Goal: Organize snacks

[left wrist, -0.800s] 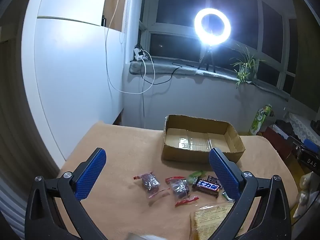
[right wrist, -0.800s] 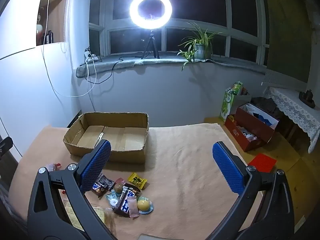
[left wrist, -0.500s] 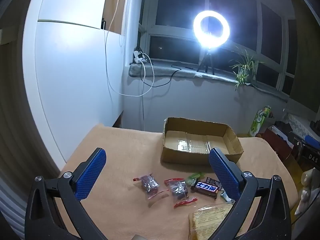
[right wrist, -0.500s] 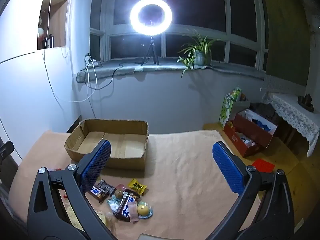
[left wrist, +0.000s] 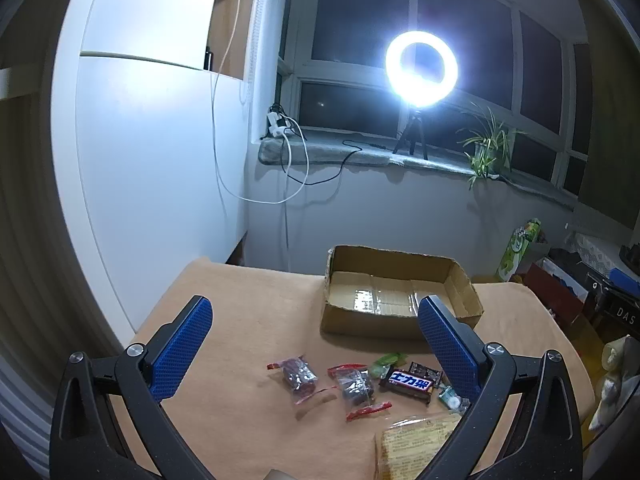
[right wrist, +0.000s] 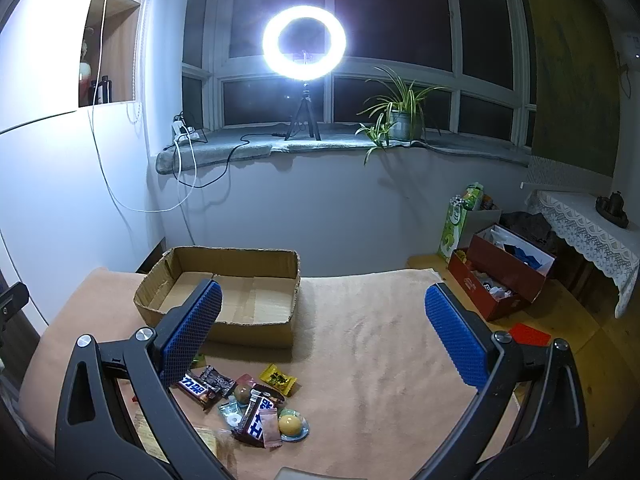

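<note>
An open, empty cardboard box (left wrist: 400, 296) (right wrist: 224, 292) sits at the far side of a table covered in tan cloth (left wrist: 248, 320) (right wrist: 368, 344). Near the front edge lie several wrapped snacks: two clear packets with red ends (left wrist: 298, 374) (left wrist: 354, 386), a dark chocolate bar (left wrist: 412, 382) (right wrist: 196, 388), a yellow packet (right wrist: 278, 378), a round yellow sweet (right wrist: 291, 425) and a large cracker pack (left wrist: 416, 444). My left gripper (left wrist: 316, 320) hangs open above the snacks, holding nothing. My right gripper (right wrist: 324, 308) is open too, over bare cloth right of the pile.
A bright ring light (left wrist: 421, 69) on a small tripod and a potted plant (right wrist: 400, 116) stand on the windowsill behind. A white cabinet (left wrist: 160, 160) lines the left wall. Red boxes (right wrist: 504, 276) and a green carton (right wrist: 456, 224) sit on the floor at right.
Both views have slid slightly: box and snacks sit a little lower in the left wrist view and lower in the right wrist view. Both grippers stay open; nothing on the table moved.
</note>
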A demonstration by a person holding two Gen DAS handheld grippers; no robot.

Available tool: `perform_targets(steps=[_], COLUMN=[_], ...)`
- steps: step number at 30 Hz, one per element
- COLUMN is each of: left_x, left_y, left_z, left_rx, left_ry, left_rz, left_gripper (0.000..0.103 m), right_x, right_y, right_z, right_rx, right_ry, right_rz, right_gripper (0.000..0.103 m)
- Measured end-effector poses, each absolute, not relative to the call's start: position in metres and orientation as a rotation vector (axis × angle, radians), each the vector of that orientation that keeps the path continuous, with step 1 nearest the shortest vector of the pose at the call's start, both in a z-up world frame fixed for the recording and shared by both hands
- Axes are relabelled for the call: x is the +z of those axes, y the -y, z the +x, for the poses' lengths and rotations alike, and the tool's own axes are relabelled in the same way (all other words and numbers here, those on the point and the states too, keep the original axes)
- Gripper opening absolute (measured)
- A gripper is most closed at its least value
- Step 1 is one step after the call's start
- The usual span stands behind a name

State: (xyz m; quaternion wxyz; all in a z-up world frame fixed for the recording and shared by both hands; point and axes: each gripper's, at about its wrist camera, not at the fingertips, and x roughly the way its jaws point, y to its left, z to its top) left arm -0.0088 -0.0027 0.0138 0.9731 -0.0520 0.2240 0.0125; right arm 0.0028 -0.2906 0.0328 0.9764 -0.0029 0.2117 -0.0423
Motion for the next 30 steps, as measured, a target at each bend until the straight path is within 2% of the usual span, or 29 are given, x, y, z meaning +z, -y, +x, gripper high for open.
perform_targets(steps=[30], left_x=[0.011], left_y=[0.009], left_z=[-0.005], left_rx=[0.051], left_ry=[-0.452], left_rz=[-0.081], left_gripper=[0.102], right_x=[0.018], right_y=[0.294], right_z=[0.008], right_rx=[-0.072], right_ry=[-0.466], right_rz=[0.017], right_gripper=[0.103])
